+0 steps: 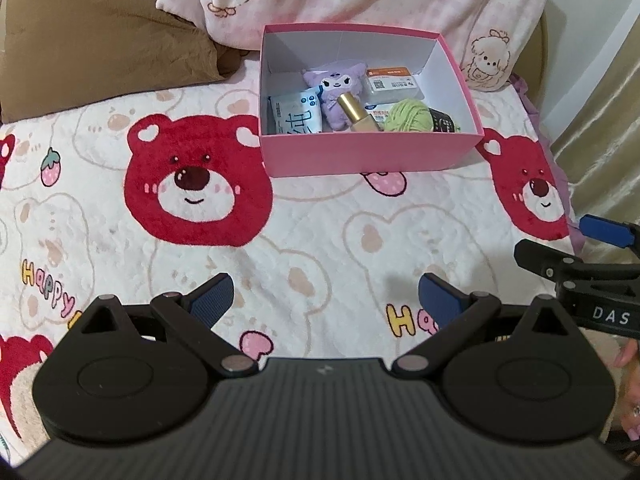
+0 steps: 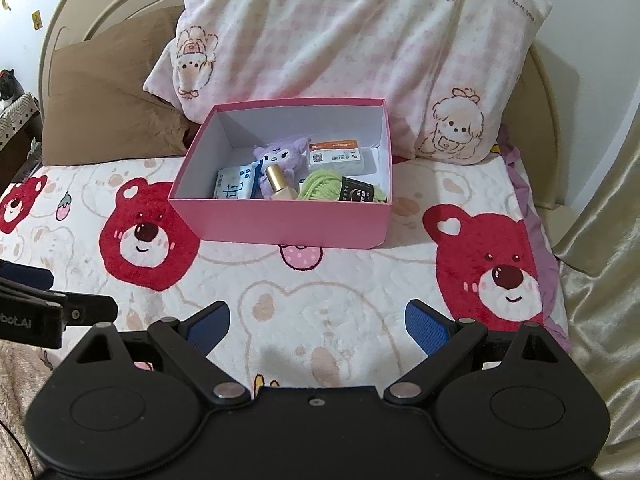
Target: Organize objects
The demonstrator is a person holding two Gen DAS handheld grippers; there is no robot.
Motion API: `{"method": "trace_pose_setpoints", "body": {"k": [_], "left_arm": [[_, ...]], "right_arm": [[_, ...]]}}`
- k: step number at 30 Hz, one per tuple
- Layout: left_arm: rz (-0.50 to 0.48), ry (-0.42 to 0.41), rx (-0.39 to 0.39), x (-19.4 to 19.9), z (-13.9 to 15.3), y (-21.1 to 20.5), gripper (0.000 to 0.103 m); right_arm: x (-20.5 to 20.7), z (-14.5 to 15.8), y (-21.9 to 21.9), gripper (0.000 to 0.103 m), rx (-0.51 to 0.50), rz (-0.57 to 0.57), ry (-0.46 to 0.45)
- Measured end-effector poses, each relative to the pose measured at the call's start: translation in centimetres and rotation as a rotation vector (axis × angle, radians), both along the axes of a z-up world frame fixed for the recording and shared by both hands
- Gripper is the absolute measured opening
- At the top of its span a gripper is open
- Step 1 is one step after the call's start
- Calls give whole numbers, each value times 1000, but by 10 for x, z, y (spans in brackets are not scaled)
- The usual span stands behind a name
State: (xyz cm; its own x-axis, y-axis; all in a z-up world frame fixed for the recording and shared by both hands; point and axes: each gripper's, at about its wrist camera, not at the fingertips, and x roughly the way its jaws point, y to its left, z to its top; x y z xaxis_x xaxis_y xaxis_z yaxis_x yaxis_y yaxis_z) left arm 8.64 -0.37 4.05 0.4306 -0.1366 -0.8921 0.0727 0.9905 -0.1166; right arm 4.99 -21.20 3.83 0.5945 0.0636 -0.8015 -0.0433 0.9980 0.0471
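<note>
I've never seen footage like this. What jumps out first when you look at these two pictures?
First, the pink box in the middle of the bed, open and holding a purple plush toy, a green ball of yarn and a gold-capped bottle. Around it, big red bear faces cover the blanket, with a pink checked pillow behind. At the bottom, the right gripper spreads blue-padded fingers, holding nothing.

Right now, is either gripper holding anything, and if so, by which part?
Nothing is held. The left gripper and the right gripper are both open and empty above the blanket, short of the pink box.
</note>
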Motion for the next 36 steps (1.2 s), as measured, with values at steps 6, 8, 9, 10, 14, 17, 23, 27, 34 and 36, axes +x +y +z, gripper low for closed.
{"method": "trace_pose_setpoints", "body": {"k": [6, 8, 9, 10, 14, 17, 23, 27, 34, 36], "left_arm": [[8, -6, 14, 3, 4, 1, 100], [14, -9, 17, 3, 4, 1, 100], [18, -13, 18, 3, 5, 2, 100], [24, -14, 19, 3, 5, 2, 100], [31, -6, 3, 2, 7, 7, 100], [37, -8, -13, 1, 9, 10, 100], [3, -15, 4, 0, 10, 5, 100], [2, -9, -1, 2, 8, 5, 100], [-2, -37, 13, 0, 7, 4, 103], [-4, -43, 19, 1, 8, 4, 103]], "right_arm": [[2, 3, 4, 97, -21, 12, -2], [3, 4, 5, 97, -26, 11, -3], [4, 4, 6, 97, -26, 13, -2], [4, 5, 6, 97, -26, 15, -2], [5, 4, 8, 97, -33, 18, 3], [5, 3, 8, 97, -30, 16, 8], [6, 2, 8, 96, -33, 20, 15], [5, 2, 9, 97, -38, 20, 16], [7, 0, 6, 96, -45, 20, 25], [7, -1, 5, 97, -45, 14, 28]]}}
